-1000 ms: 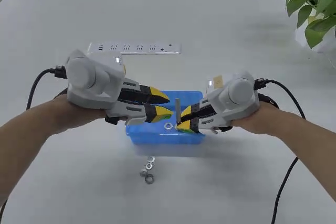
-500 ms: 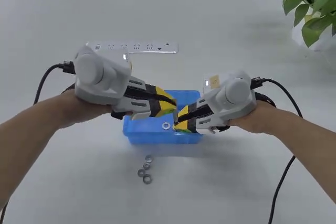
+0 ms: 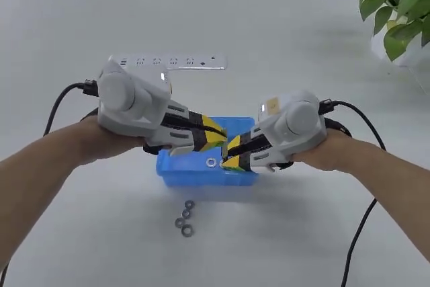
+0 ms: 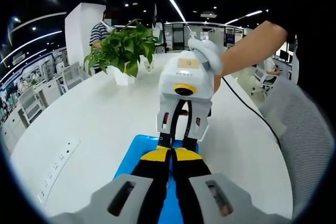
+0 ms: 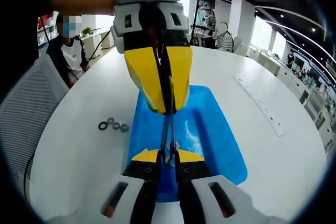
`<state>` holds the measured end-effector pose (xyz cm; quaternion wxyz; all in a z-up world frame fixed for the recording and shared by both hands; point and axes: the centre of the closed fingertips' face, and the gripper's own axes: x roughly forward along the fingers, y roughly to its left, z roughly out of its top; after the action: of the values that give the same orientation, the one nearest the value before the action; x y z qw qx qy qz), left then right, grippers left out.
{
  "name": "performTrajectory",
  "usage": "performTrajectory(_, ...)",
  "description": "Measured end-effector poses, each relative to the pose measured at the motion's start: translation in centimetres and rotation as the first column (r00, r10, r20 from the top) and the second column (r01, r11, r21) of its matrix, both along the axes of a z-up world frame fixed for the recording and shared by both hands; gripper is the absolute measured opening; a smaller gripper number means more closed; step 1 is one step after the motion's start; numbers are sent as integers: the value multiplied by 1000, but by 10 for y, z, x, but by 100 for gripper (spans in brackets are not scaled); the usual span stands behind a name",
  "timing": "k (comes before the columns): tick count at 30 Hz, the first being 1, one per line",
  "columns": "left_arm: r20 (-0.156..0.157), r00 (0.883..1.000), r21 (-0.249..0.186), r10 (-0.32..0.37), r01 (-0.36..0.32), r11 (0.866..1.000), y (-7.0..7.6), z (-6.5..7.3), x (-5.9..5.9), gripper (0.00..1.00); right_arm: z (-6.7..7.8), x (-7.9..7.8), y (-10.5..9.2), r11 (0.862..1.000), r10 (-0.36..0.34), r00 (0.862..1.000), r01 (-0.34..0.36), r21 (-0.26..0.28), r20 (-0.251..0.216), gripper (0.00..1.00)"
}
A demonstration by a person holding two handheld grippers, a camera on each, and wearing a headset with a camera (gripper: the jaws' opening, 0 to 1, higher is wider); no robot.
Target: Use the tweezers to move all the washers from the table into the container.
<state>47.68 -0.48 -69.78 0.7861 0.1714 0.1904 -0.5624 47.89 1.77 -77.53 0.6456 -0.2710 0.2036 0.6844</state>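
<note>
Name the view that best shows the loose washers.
Head view: the washers lie unobstructed on the table before the container. The right gripper view shows them small, beside it. The left gripper view points elsewhere.

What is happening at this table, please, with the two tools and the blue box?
A person holds a gripper in each hand over the blue container. The left gripper and the right gripper meet tip to tip, and both seem shut on the tweezers, which run between them. One washer lies in the container. Four washers lie on the table beside it, not yet moved.
</note>
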Motion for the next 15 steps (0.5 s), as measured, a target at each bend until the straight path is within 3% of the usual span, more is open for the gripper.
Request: performTrajectory(15, 9, 1000, -4, 15, -15, 1000, 1, 6, 1, 6, 12, 2, -2, 999, -37, 999, 37, 16, 4, 21)
